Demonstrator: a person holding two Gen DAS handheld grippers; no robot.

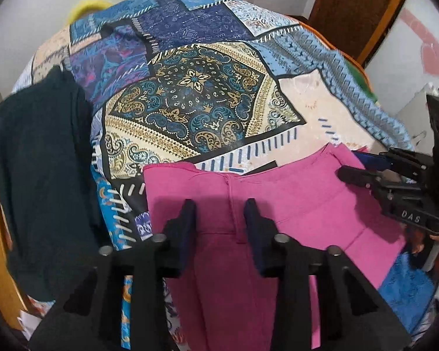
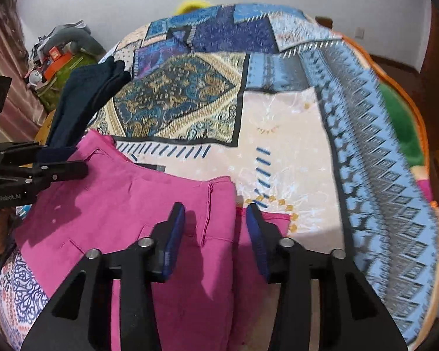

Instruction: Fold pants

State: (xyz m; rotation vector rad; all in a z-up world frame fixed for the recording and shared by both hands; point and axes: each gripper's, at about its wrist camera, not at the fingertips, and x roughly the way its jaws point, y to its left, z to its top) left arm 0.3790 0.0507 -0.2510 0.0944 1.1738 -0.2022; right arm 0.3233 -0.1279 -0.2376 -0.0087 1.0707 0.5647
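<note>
Pink pants [image 1: 292, 204] lie flat on a patchwork bedspread [image 1: 190, 96], waist end toward the far side. My left gripper [image 1: 221, 219] hovers low over them with its jaws apart; a seam runs along the gap and the blue pads press on nothing. In the right wrist view the pants [image 2: 117, 204] fill the near left. My right gripper [image 2: 215, 222] is also open, straddling the pants' right edge. Each gripper shows from the side in the other view: the right gripper [image 1: 363, 162] at the pants' right side, the left gripper [image 2: 79, 159] at their left corner.
A dark folded garment [image 1: 44, 175] lies on the bed left of the pants, also visible as the dark garment [image 2: 85, 102]. The bedspread [image 2: 292, 146] stretches away ahead and right. A brown door [image 1: 357, 8] stands beyond the bed. Clutter [image 2: 58, 58] sits at the far left.
</note>
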